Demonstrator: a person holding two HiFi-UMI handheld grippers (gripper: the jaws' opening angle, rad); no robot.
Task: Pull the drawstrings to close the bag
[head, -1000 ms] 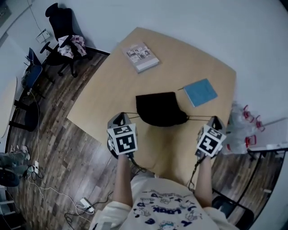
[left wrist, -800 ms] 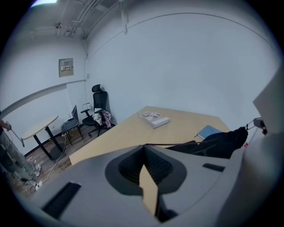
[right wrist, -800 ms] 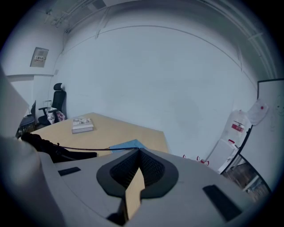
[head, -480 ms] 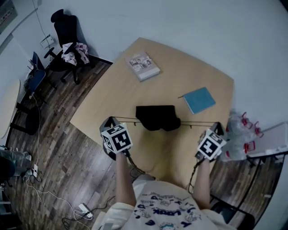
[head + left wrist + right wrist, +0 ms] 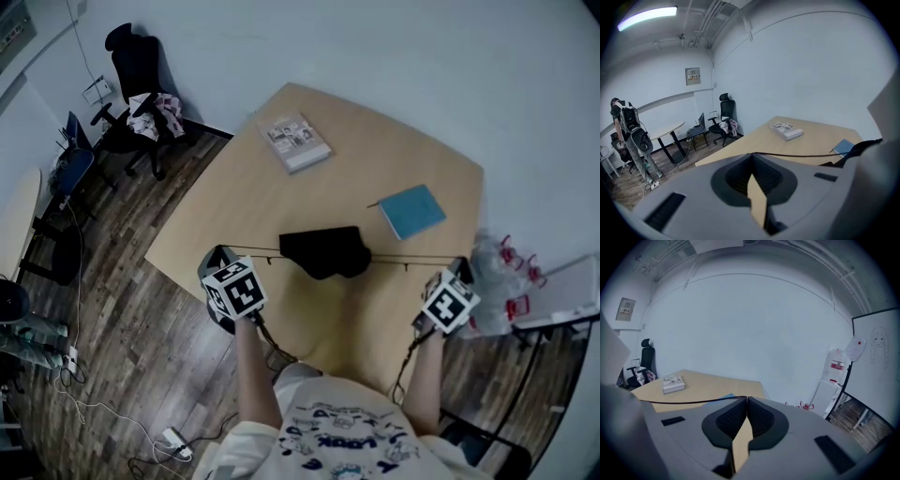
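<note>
A black drawstring bag point(image 5: 323, 253) lies on the wooden table point(image 5: 375, 141), its mouth gathered narrow. One thin cord point(image 5: 253, 250) runs taut from it to my left gripper point(image 5: 221, 255), and another cord point(image 5: 412, 261) runs to my right gripper point(image 5: 458, 266). In the left gripper view the left gripper point(image 5: 752, 154) is shut on the cord point(image 5: 797, 154), which leads right to the bag point(image 5: 862, 146). In the right gripper view the right gripper point(image 5: 746, 398) is shut on its cord point(image 5: 689, 402), which stretches off to the left.
A grey book point(image 5: 295, 142) lies at the table's far left, a blue notebook point(image 5: 412, 211) to the bag's far right. An office chair point(image 5: 131, 75) stands past the table. Plastic bags point(image 5: 492, 281) sit by my right gripper. A person with a backpack point(image 5: 630, 136) stands far left.
Both grippers have moved apart, left going left and right going right. The cords have lengthened and straightened, and the bag has bunched up smaller.
</note>
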